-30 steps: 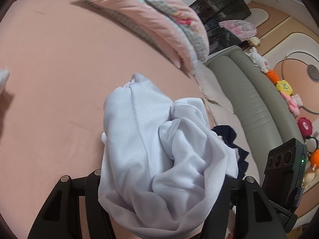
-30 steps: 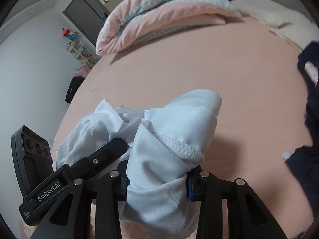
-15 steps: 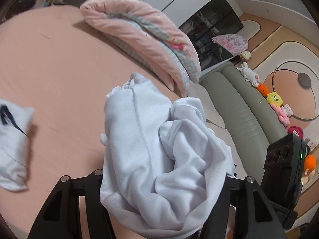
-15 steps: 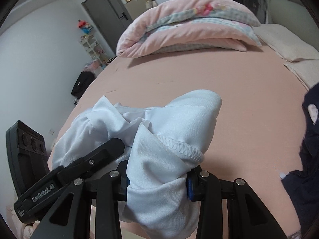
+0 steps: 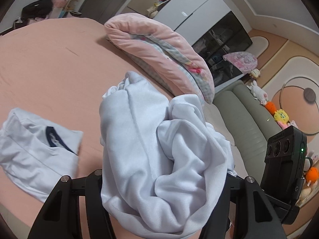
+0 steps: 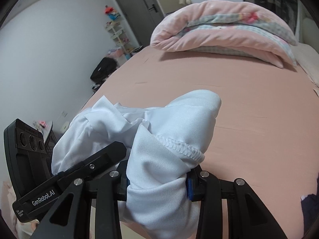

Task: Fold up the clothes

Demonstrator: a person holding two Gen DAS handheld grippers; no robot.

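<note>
Both grippers pinch the same white garment [image 5: 159, 159], bunched and lifted above the pink bed [image 5: 49, 59]: the left gripper [image 5: 163, 187] and the right gripper [image 6: 157, 181] each have jaws clamped on cloth (no long axis yet). A folded shirt [image 5: 33, 153] lies at the bed's near edge.

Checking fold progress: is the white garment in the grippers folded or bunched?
Bunched: the white garment hangs crumpled between both grippers, a stitched hem exposed.
</note>
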